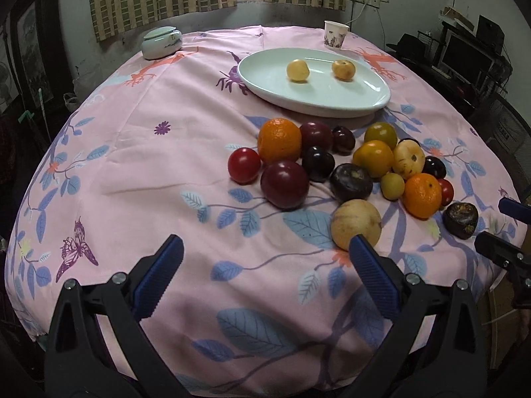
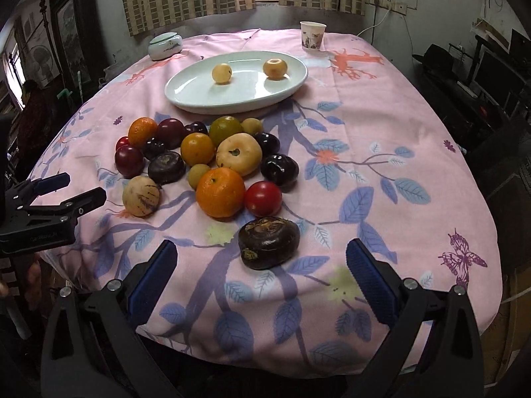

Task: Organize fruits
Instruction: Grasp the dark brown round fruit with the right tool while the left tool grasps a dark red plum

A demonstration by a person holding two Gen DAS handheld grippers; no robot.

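Observation:
A pale oval plate (image 1: 265, 76) (image 2: 186, 89) at the back of the table holds two small yellow fruits (image 1: 297, 70) (image 2: 221, 73). In front of it lies a pile of fruit: oranges (image 1: 279, 140) (image 2: 220, 191), dark plums (image 1: 284, 184), red tomatoes (image 1: 244, 165) (image 2: 263, 198), yellow melons (image 1: 355, 224) (image 2: 141, 195). A dark water chestnut (image 2: 268, 242) lies nearest. My left gripper (image 1: 265, 248) stands open and empty over the near cloth, left of the pile. My right gripper (image 2: 260, 253) is open, the water chestnut lying just beyond its jaws, untouched.
A pink floral cloth (image 1: 149, 165) covers the table. At the back stand a lidded ceramic jar (image 1: 161, 42) (image 2: 165, 45) and a paper cup (image 1: 336, 34) (image 2: 312, 35). Each gripper shows at the edge of the other's view. Dark furniture and monitors (image 1: 464, 56) stand on the right.

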